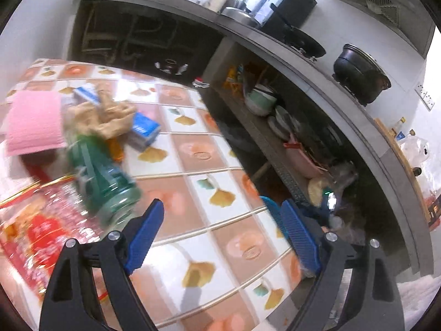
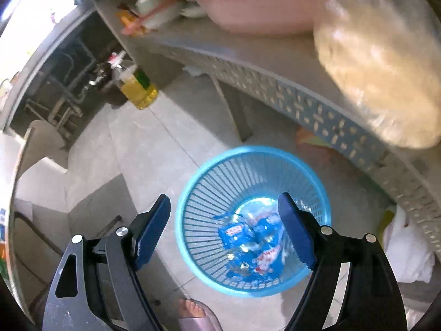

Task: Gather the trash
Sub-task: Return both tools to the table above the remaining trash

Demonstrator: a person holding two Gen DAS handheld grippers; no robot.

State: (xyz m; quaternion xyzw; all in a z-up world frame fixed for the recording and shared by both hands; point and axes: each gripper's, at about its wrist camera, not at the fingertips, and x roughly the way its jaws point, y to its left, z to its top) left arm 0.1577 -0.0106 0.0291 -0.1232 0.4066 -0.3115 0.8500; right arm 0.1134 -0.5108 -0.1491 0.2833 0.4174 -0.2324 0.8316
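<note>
Right wrist view: right gripper (image 2: 224, 230) spread wide, empty, above the blue basket (image 2: 190, 193) holding wrappers (image 2: 242, 237) at lower centre.
Left gripper (image 1: 222, 233) gapes empty over the tiled table (image 1: 193, 154); green bottle (image 1: 102, 173) lies at left.

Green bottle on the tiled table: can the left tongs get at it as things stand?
Probably yes. The left tongs are open and empty, and the green bottle lies just beyond their left finger with bare tablecloth beside it; only crumpled paper touches its far end.

One green bottle (image 1: 103, 178), two blue-white cartons (image 1: 144, 129), one blue basket (image 2: 190, 193).
</note>
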